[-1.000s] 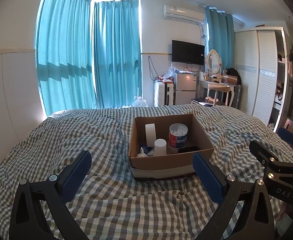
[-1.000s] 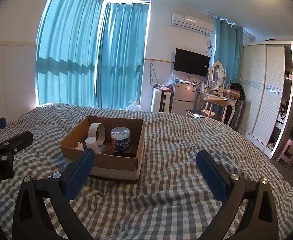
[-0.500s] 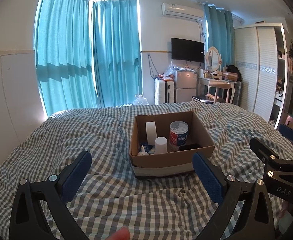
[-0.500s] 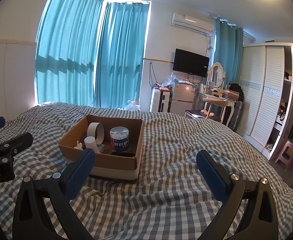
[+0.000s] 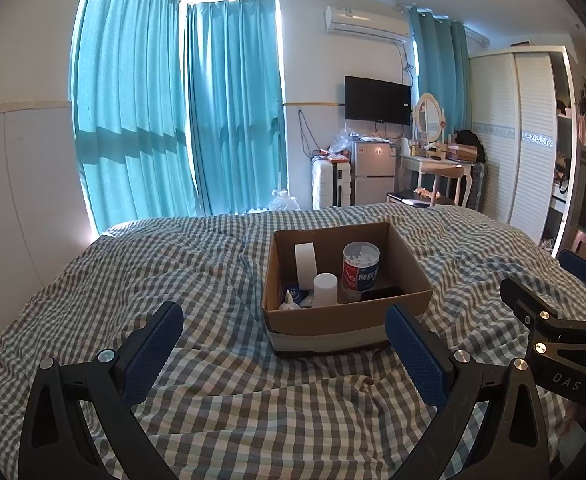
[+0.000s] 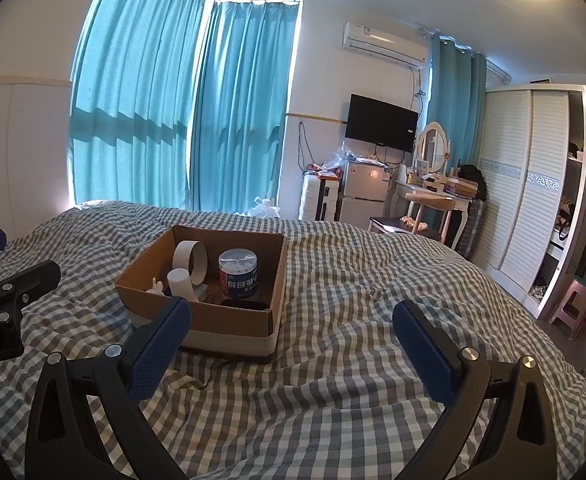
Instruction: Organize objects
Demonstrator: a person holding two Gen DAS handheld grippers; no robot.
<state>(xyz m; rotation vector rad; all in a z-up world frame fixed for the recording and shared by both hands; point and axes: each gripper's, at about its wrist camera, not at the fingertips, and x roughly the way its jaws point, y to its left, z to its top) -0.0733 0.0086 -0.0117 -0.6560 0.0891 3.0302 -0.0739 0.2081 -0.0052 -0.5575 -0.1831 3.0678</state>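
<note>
Both grippers have eased back a touch over the last second, and the cardboard box (image 5: 347, 322) now sits slightly lower and smaller in the left wrist view, with little else changed. It rests on the checked bedspread (image 5: 141, 272), straight ahead of the left gripper (image 5: 283, 350) and off to the left of the right gripper (image 6: 293, 344).

Inside the box: a roll of white tape (image 5: 305, 265) standing on edge toward the back, a small white cylinder (image 5: 325, 289) in front of it, and a red-and-blue labelled jar (image 5: 360, 266) with a clear lid just to its right. Something flat and dark (image 5: 381, 293) lies at the near right corner. A few small white and blue bits sit in the near left corner, too small to identify.

Left gripper's jaws are spread wide, nothing between them, hovering above the bedspread short of the box. Right gripper's jaws are likewise released and empty, its left finger (image 6: 159, 344) overlapping the box's near wall in view; contact cannot be judged.

Teal curtains (image 6: 181, 108) hang behind the bed.
</note>
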